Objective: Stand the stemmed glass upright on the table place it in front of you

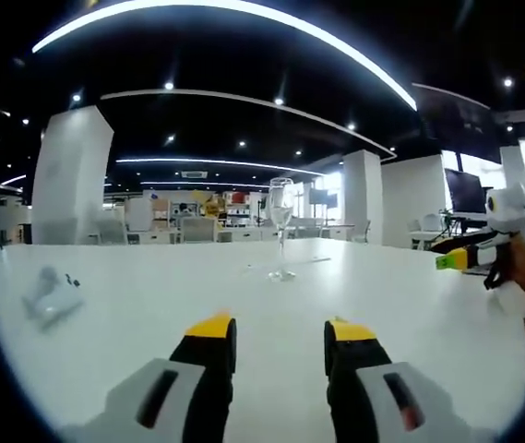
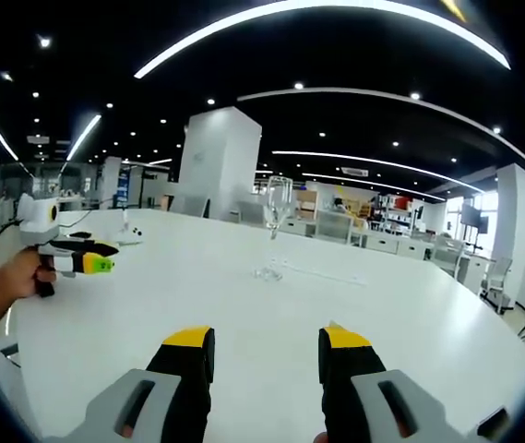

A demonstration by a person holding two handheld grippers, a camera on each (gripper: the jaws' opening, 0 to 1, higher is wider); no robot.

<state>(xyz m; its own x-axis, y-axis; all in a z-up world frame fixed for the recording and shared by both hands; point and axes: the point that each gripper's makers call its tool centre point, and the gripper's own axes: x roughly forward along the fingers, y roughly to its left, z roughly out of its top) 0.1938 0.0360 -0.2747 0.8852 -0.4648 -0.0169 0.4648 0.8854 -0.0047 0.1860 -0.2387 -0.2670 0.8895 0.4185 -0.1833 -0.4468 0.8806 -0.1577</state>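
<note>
A clear stemmed wine glass (image 1: 280,229), empty, stands upright on the white bench (image 1: 410,295) at twelve o'clock. The left hand-held gripper (image 1: 280,337) and right hand-held gripper (image 2: 267,343) hover apart from it, jaws parted, gripping nothing. A crumpled clear wrapper (image 1: 52,297) lies at ten o'clock.

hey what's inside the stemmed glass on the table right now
Nothing visible: the stemmed glass stands upright on the white table, and its clear bowl looks empty, the room showing through. Any clear liquid would be too hard to tell.
</note>
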